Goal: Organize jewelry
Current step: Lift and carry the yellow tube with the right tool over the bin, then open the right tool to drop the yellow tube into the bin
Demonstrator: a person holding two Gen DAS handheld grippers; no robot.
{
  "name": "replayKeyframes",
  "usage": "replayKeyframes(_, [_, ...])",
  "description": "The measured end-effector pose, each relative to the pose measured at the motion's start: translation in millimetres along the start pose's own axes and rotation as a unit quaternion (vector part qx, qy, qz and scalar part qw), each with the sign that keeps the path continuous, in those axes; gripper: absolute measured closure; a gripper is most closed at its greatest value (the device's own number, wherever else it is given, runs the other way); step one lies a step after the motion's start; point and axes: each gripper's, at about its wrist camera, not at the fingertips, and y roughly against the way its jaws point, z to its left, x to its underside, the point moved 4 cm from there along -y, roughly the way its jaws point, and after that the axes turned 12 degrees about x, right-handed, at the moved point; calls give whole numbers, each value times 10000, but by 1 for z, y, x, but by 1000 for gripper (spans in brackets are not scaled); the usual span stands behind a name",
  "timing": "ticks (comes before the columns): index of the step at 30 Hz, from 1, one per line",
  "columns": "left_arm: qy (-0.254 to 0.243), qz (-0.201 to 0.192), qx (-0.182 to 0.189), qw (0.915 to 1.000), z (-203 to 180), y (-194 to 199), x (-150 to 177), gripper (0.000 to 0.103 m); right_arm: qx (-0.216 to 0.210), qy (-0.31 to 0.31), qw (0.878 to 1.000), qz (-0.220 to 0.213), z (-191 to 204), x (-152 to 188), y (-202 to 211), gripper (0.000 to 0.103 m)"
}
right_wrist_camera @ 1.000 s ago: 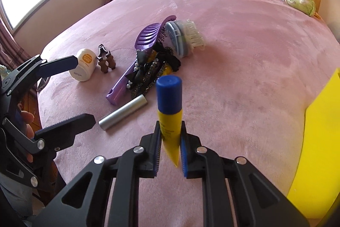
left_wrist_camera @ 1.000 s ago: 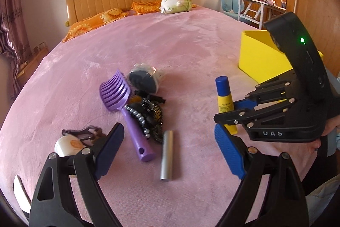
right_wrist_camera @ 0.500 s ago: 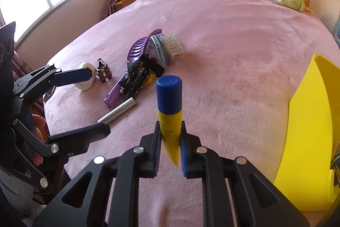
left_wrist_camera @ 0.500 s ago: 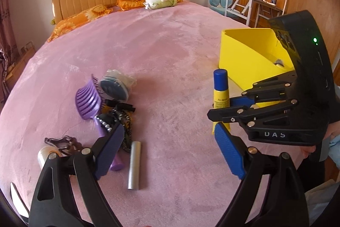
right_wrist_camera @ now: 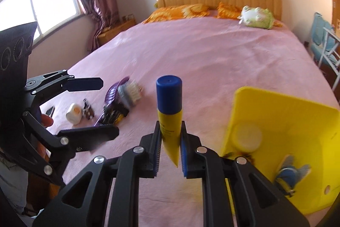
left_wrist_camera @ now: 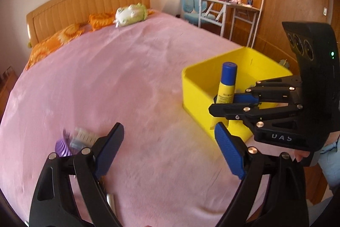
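Observation:
My right gripper (right_wrist_camera: 170, 150) is shut on a yellow tube with a blue cap (right_wrist_camera: 169, 107), held upright above the pink bedspread. In the left wrist view the same tube (left_wrist_camera: 227, 82) stands in front of the yellow box (left_wrist_camera: 191, 88), with the right gripper (left_wrist_camera: 221, 105) beside the box's near wall. The yellow box (right_wrist_camera: 284, 112) holds a white round jar (right_wrist_camera: 247, 137) and a blue item (right_wrist_camera: 291, 173). My left gripper (left_wrist_camera: 169, 147) hangs open over bare bedspread, nothing between its fingers. The left gripper (right_wrist_camera: 93, 107) also shows at the left of the right wrist view.
A purple comb (right_wrist_camera: 115, 90), a brush (right_wrist_camera: 130, 93), a dark jewelry heap (right_wrist_camera: 114, 114), a white jar (right_wrist_camera: 73, 113) and a brown clip (right_wrist_camera: 88, 112) lie on the bed's left. A silver tube (left_wrist_camera: 111, 201) peeks behind the left fingers. A plush toy (right_wrist_camera: 257, 17) rests near the pillows.
Both grippers rose and swung right toward the yellow box, the right one carrying the tube. The comb and jewelry heap slid to the lower left of the left wrist view.

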Motion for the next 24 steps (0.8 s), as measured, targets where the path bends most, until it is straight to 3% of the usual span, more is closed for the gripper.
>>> replayKeyframes(4, [-150,-15,250,9996,-24,-21,-30,18,296,-286,9991,-111,-42,-5,13,86])
replayKeyframes(8, [-270,166,501,9982,-52,-56,-42,18,679,-564,9961,83,-85,5,7,86])
replayKeyframes(12, [-445,400,694,9958,-77,-87,-40,18,920,-629,9904,822,-114,24,-16,86])
replayKeyframes(18, [-640,739,827,9918,-98,-120,-33,18,1248,-224,9673,2199,-135,49,-59,86])
replayKeyframes(24, [-654,1017,781,9896,-95,-140,-30,18,1213,-265,9565,2641,-141,61,-74,85])
